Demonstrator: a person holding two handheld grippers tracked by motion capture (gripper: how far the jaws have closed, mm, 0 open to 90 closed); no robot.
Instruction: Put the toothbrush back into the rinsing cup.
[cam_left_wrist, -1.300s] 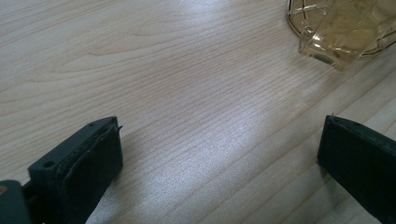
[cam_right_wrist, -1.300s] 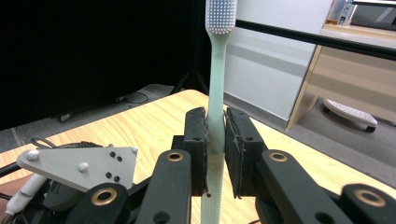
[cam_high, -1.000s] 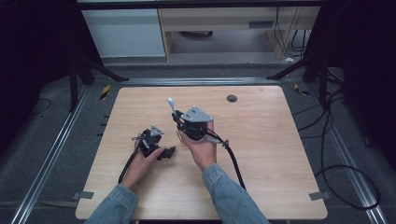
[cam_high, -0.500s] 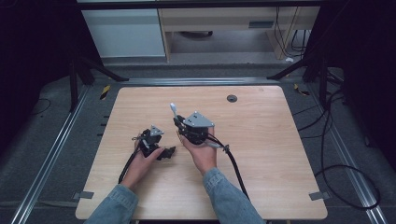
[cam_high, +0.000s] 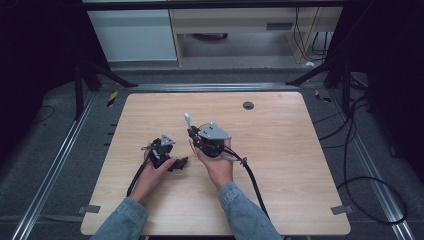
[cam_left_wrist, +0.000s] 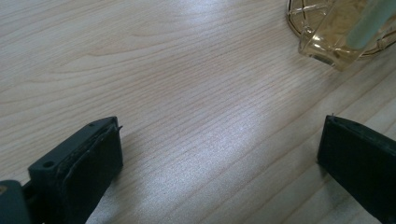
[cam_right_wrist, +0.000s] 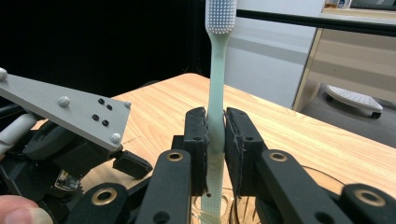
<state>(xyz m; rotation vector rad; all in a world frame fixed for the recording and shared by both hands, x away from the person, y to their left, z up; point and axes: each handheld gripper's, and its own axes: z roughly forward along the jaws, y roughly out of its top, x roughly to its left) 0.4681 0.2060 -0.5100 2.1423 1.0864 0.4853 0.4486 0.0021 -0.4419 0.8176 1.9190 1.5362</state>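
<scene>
Toothbrush held upright over a glass cup

Toothbrush (cam_right_wrist: 215, 93), pale green, stands bristles-up, clamped by the right gripper (cam_right_wrist: 215, 154) directly above the clear glass cup (cam_left_wrist: 332, 35) mid-table (cam_high: 280, 150). Just left of the cup, the left gripper (cam_high: 167, 156) rests, jaws spread and empty.

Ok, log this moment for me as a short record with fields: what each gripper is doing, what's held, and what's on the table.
right gripper: shut on the toothbrush handle, bristle head up
toothbrush: pale green, upright, lower end at a clear glass cup
glass cup: clear, tilted in the left gripper view, on a gold wire coaster
wire coaster: flat on the table
left gripper: open, jaws wide apart, nothing between them, low over the wood
table: light wood, small dark round disc near the far edge
</scene>
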